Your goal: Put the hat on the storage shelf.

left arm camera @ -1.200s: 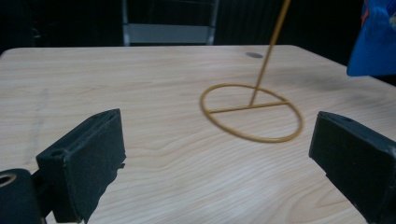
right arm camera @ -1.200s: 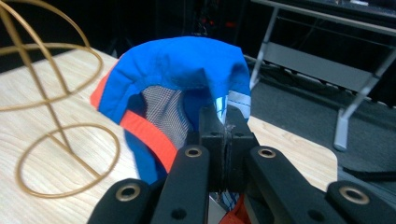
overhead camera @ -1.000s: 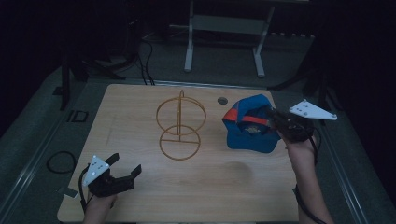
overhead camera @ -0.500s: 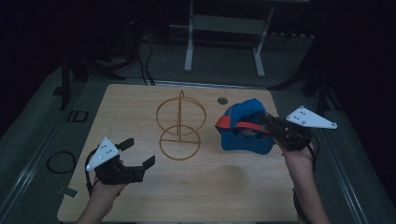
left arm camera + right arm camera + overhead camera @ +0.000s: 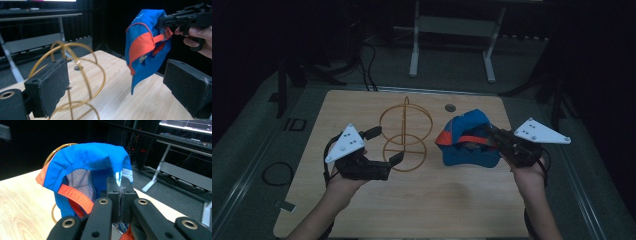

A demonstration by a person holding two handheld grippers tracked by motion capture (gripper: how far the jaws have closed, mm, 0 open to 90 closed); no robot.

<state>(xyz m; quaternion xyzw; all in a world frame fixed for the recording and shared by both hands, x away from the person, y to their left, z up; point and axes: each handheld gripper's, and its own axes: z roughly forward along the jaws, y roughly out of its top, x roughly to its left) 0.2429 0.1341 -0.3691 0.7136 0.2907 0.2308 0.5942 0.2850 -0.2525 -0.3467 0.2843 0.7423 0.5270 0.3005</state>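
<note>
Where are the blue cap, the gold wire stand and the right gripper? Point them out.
blue cap (image 5: 472, 150), high view, on the blue crown.
gold wire stand (image 5: 405, 119), high view, on the upright rod.
right gripper (image 5: 120, 195), right gripper view, on the seam between its shut tips.

The cap (image 5: 469, 140) is bright blue with an orange strap, orange trim and white mesh lining. The wire stand (image 5: 404, 135) is golden-yellow. The tabletop (image 5: 422, 200) is pale wood grain. Both grippers are black, each with a light grey plate.
</note>
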